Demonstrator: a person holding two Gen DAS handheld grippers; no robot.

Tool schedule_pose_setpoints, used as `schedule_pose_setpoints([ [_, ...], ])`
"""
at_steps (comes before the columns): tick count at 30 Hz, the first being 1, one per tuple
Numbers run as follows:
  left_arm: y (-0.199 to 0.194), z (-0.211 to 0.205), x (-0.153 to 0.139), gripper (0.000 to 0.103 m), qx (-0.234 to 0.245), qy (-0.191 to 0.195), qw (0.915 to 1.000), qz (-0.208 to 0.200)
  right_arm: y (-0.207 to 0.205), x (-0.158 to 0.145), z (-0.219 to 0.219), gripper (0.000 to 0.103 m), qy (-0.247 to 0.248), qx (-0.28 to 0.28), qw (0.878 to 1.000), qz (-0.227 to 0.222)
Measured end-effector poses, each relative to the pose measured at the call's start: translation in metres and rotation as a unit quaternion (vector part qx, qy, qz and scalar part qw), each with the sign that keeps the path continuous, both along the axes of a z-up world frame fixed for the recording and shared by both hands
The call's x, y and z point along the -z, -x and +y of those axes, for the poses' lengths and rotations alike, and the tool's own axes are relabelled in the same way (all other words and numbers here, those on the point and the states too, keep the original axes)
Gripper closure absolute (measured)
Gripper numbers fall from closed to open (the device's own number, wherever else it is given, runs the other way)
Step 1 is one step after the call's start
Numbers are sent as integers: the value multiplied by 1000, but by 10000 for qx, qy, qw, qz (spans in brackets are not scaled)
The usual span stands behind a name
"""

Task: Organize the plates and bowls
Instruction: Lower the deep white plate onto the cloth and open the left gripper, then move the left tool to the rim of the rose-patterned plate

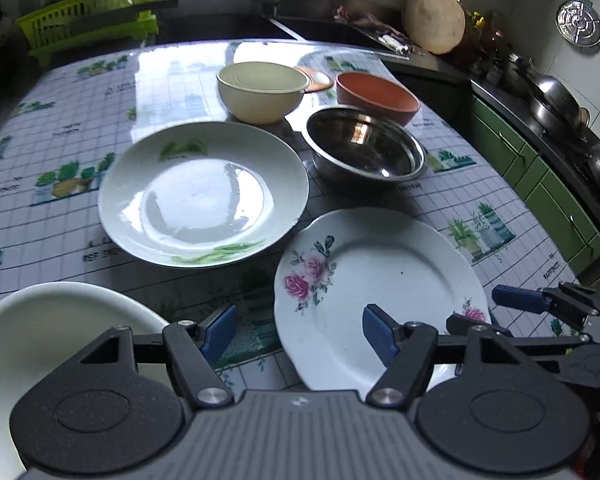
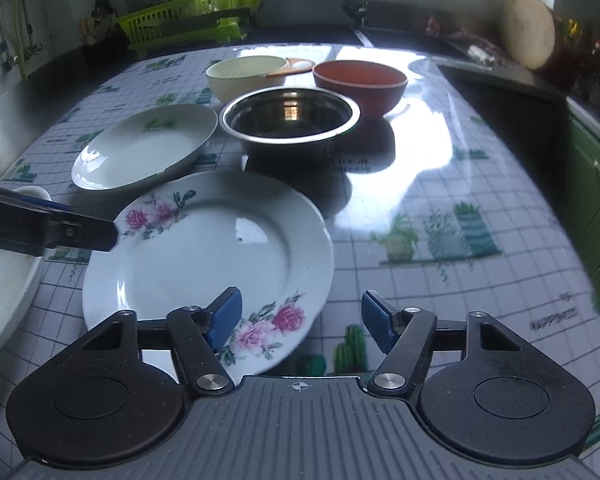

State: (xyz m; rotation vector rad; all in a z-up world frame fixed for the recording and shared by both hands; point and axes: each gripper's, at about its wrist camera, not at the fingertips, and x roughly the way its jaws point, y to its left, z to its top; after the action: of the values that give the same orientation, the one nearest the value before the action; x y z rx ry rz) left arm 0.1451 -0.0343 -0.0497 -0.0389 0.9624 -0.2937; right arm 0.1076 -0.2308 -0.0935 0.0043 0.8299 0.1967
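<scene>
1. Left wrist view: one table under a glossy white grid-patterned cloth printed with potted plants (image 1: 80, 120) is seen, bearing all the task's dishes; behind it stand one lime-green plastic dish rack (image 1: 96, 20) and one dark counter with a sink.
2. Three plates are counted. One deep round white plate with green leaf print (image 1: 204, 194) lies left of centre. One scallop-edged white plate with pink roses (image 1: 380, 284) lies just in front and to the right of it, their rims very close. One plain white dish (image 1: 40, 336) shows partly at the lower left edge.
3. Three bowls are counted, grouped behind the plates: one round stainless-steel bowl (image 1: 364, 146), one cream plastic bowl (image 1: 260, 90) to its left rear, and one terracotta-orange bowl (image 1: 376, 96) to its right rear.
4. One small flat orange-rimmed lid (image 1: 318, 80) is seen between the cream and orange bowls.
5. Two black grippers with blue pads are counted. The left gripper (image 1: 298, 330) is held with jaws apart over the near left rim of the rose plate; nothing is gripped.
6. In the right wrist view, the right gripper (image 2: 302, 322) is held with jaws apart over the near right rim of the rose plate; its pads clamp nothing.
</scene>
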Motion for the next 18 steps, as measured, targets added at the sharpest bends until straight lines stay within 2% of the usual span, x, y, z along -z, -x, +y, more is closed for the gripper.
schedule_pose_setpoints([
  [10,-18,0,20,45,76,303,9987,396,0,7,3,44,-201,-38,9998,-5],
  [18,-23,-8,21,48,187,111,9991,363,1,8,8,44,-280,31,9996,-80],
])
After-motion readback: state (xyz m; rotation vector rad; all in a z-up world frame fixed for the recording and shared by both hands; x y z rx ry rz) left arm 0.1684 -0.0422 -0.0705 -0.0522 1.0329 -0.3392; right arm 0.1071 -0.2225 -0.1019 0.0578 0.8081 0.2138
